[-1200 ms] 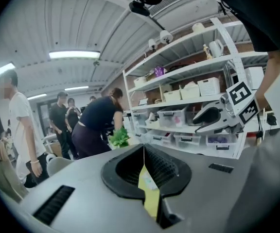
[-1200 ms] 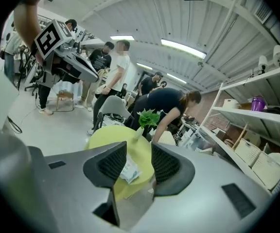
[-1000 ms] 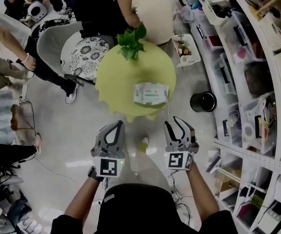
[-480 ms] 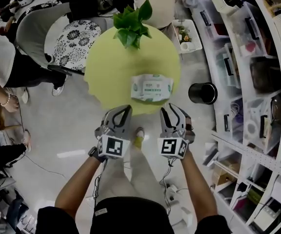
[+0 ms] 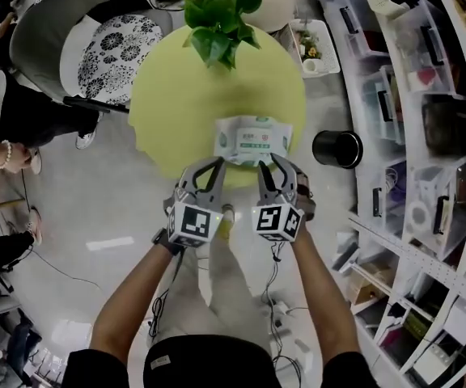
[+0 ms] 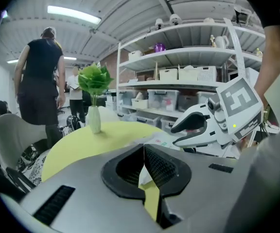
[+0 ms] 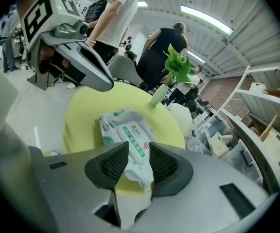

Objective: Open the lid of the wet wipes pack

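Your round yellow-green table (image 5: pixel 176 103) fills the middle of the head view, with a leafy plant (image 5: pixel 217 23) at its far edge. Your left gripper (image 5: pixel 207 168) hangs at the table's near edge, its jaws closed tip to tip on nothing. Beside it, your right gripper (image 5: pixel 272 166) has its jaws narrowly apart. They have just been closing, with nothing pinched between them. The wet wipes pack (image 5: pixel 231 140) lies flat on the table just ahead of both grippers. Whether the right tips touch it is hard to tell. Its lid (image 7: pixel 130 137) lies flat and shut.
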The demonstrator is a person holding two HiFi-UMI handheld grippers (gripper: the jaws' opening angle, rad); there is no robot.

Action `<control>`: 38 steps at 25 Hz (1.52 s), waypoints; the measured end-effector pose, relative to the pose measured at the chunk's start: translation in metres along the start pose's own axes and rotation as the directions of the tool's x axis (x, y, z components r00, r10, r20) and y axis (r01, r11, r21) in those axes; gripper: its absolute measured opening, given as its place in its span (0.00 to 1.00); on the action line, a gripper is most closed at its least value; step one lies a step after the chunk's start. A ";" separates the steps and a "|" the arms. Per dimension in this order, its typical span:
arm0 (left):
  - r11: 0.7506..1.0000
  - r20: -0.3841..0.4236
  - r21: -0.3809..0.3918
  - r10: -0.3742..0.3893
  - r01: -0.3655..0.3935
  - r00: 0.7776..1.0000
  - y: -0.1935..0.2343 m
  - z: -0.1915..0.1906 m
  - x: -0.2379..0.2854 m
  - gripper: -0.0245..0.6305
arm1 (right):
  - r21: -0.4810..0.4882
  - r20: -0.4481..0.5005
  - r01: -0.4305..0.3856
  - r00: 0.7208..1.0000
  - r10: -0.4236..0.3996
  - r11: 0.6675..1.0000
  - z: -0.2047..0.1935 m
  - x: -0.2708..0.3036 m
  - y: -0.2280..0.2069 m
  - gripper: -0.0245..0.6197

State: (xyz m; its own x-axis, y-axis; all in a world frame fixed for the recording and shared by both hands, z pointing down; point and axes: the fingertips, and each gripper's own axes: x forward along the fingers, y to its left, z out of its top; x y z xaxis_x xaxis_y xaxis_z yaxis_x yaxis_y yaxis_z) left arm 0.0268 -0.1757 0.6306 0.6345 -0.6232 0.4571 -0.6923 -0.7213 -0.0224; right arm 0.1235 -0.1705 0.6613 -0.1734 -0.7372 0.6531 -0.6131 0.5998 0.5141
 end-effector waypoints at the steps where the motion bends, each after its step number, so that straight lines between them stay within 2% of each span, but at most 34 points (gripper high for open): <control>1: 1.000 -0.005 0.010 -0.006 0.006 1.000 -0.001 -0.002 0.005 0.07 | -0.012 -0.003 -0.006 1.000 0.006 1.000 0.000 0.004 0.001 0.25; 4: 0.998 -0.034 0.050 -0.034 0.036 0.999 -0.004 -0.010 0.020 0.07 | -0.054 -0.012 -0.026 1.000 0.025 0.998 -0.001 0.017 0.005 0.25; 9: 0.996 -0.073 0.054 -0.060 0.064 0.996 -0.007 -0.025 0.038 0.07 | -0.157 -0.028 -0.056 0.998 0.052 0.986 -0.002 0.033 0.014 0.25; 14: 0.989 -0.104 0.117 -0.080 0.092 0.991 -0.013 -0.040 0.049 0.07 | -0.240 -0.037 -0.080 0.997 0.073 0.967 -0.003 0.039 0.022 0.22; 17: 0.991 -0.122 0.086 -0.087 0.098 0.989 -0.012 -0.049 0.054 0.07 | -0.293 -0.040 -0.094 0.995 0.086 0.951 -0.003 0.039 0.026 0.19; 21: 0.995 -0.132 0.002 -0.096 0.098 0.986 -0.010 -0.059 0.061 0.06 | -0.346 -0.053 -0.112 0.994 0.100 0.932 -0.003 0.043 0.030 0.15; 26: 0.990 -0.171 -0.057 -0.135 0.127 0.976 -0.010 -0.061 0.064 0.06 | -0.340 -0.083 -0.149 0.988 0.128 0.929 -0.006 0.046 0.034 0.12; 33: 0.990 -0.183 -0.057 -0.141 0.132 0.973 -0.012 -0.060 0.064 0.06 | -0.285 -0.107 -0.165 0.984 0.140 0.944 -0.005 0.045 0.032 0.11; 38: 0.989 -0.186 -0.060 -0.144 0.135 0.972 -0.012 -0.061 0.064 0.06 | -0.303 -0.111 -0.141 0.987 0.112 0.942 -0.007 0.045 0.034 0.08</control>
State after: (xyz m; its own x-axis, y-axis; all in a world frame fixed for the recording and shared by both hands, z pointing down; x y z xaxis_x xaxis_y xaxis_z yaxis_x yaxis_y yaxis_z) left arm 0.0545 -0.1884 0.7139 0.6524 -0.4459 0.6128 -0.6197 -0.7794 0.0927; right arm 0.0998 -0.1816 0.7122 -0.1547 -0.6262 0.7642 -0.3197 0.7636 0.5610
